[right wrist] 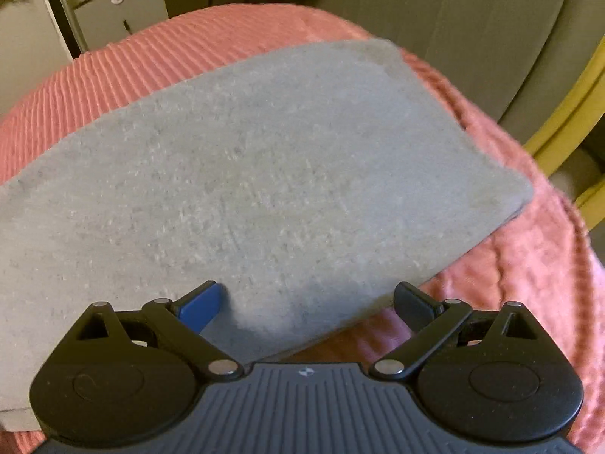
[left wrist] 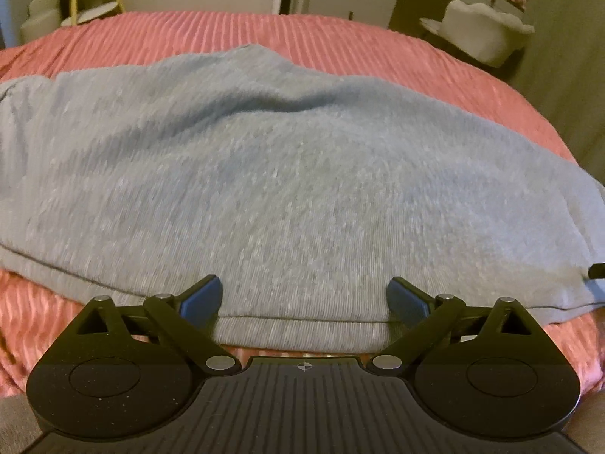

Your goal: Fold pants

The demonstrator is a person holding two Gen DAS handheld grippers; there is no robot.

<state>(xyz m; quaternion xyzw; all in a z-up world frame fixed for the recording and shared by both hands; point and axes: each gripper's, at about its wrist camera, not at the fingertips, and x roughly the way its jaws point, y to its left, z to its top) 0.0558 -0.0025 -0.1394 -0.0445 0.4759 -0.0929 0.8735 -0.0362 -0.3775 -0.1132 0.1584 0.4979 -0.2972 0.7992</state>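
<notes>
One pair of grey knit pants (left wrist: 287, 174) lies spread flat on one pink ribbed bedspread (left wrist: 340, 38). Two grippers hover at its near edge: the left gripper (left wrist: 304, 295) and the right gripper (right wrist: 308, 300), each with both fingers spread wide, gripping nothing.

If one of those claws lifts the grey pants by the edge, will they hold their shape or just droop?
Most likely droop: the grey pants are soft knit, already lying in ripples on the pink bedspread. They look light for their size. The textured cloth probably won't slip from the open left gripper or right gripper once pinched.
</notes>
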